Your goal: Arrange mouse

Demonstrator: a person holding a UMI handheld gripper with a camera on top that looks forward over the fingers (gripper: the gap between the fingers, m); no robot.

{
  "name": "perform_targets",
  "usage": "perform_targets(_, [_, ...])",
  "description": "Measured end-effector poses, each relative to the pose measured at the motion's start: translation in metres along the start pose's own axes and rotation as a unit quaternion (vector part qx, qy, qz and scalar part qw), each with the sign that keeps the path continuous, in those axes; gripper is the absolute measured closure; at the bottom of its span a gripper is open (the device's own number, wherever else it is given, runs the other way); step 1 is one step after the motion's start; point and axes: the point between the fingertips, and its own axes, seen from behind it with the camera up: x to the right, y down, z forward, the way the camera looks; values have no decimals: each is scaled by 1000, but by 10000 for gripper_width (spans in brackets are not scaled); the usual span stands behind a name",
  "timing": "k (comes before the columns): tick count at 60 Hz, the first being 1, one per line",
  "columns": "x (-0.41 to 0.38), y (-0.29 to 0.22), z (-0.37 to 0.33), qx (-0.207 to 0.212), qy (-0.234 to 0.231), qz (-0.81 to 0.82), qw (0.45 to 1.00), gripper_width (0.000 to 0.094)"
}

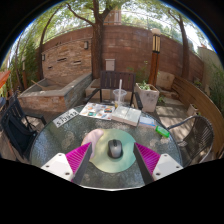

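Gripper view, one mouse (pixel 115 149) between open tongs (pixel 113 158), glass table (pixel 60 140).

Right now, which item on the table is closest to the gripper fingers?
The grey mouse, on the round green mat between the open fingers. The keyboard, papers and cup lie beyond.

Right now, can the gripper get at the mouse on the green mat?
Probably yes. The mouse lies on the green mat between the open jaws of the gripper, with a gap at each side. Nothing stands in the way; the keyboard and papers lie farther off.
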Motion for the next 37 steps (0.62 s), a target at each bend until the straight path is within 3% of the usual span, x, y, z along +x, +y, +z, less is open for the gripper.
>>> perform_targets(16, [-24,12,-126,-5,38,4,999,77])
perform_targets(37, [-36,8,-165,11,51,-13,999,81])
